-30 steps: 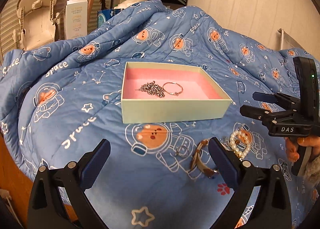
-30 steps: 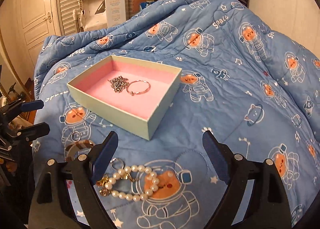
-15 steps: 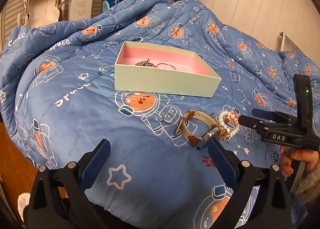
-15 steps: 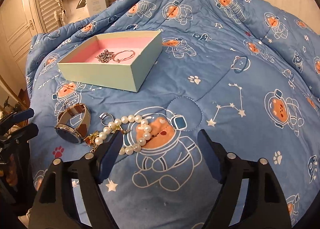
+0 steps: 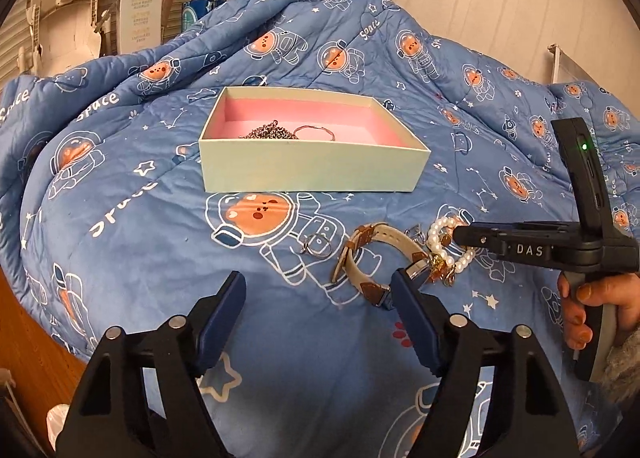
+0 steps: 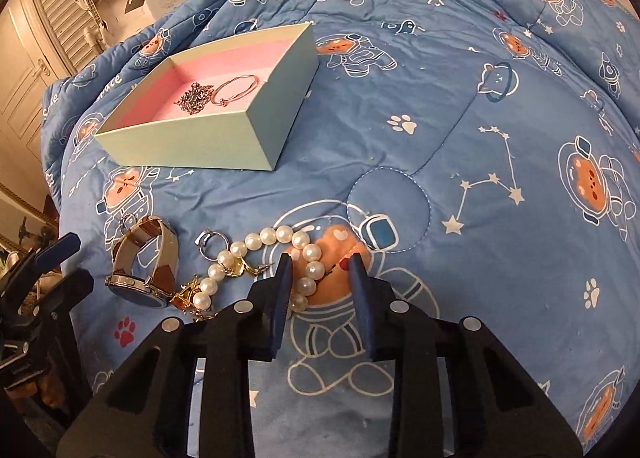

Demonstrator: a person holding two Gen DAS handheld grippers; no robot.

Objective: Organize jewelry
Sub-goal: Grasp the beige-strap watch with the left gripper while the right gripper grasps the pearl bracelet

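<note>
- The bed quilt (image 6: 500, 106) carries everything; no worktop is in sight, and the soft, rumpled cloth makes it hard to judge how flat the small pieces lie.
- The box (image 5: 312, 174) with the pink lining sits at about 11 o'clock from the right gripper (image 6: 320, 270) and 12 o'clock from the left gripper (image 5: 318, 294). A heap of chain (image 6: 194, 98) and a thin bangle (image 6: 236, 92) already lie inside.
- The right gripper is much the nearer to the next piece. Its fingers stand partly apart, low over the quilt, and straddle the right-hand end of the pearl bracelet (image 6: 276, 236). I judge it set to close on those beads.
- The pearl bracelet curves from the gap between the fingers up and round towards 10 o'clock, so its long axis runs across the fingers, not along them.
- The left gripper hangs back with fingers wide apart and nothing between them.
- The watch (image 6: 140, 258) lies at 9 o'clock from the pearls, just beside them; in the left view the left gripper's right finger covers its face.
- A small ring (image 6: 212, 244) lies between the watch and the pearls.
- The gold charm cluster (image 6: 188, 294) is tangled where pearls meet watch. I cannot tell whether it touches the watch or would drag it along.
</note>
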